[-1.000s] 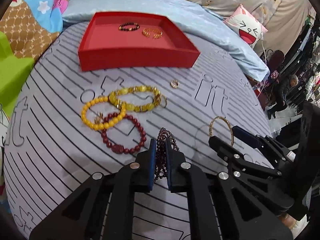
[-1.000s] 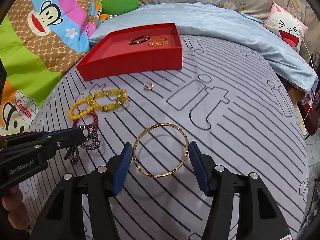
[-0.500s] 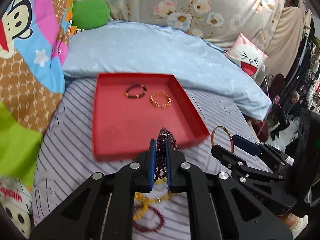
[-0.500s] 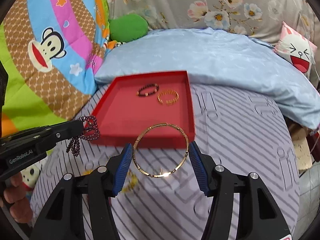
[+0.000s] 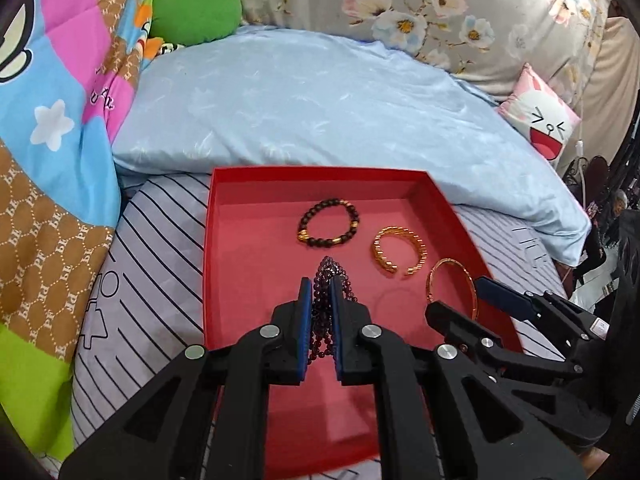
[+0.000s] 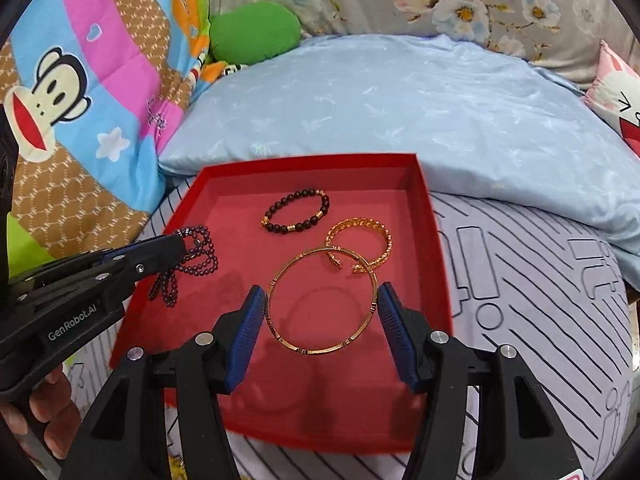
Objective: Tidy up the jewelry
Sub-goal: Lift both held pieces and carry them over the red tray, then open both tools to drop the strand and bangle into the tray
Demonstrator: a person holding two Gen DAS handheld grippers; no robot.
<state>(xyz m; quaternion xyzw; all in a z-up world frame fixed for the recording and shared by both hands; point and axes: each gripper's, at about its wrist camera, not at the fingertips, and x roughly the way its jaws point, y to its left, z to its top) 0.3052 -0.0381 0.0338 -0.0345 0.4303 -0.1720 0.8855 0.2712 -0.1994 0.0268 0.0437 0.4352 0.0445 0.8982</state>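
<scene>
Both grippers have carried their loads from the striped bedspread to above the red tray (image 6: 434, 240), the left gripper (image 5: 321, 292) clamped on the purple bead strand (image 5: 325, 312), the right gripper (image 6: 322, 312) apparently pinching the gold bangle (image 6: 322, 300) half-open, ready for release.

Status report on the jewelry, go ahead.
Left gripper shut on purple beads. Right gripper shut on gold bangle. Both above red tray. Nothing blocking.
</scene>
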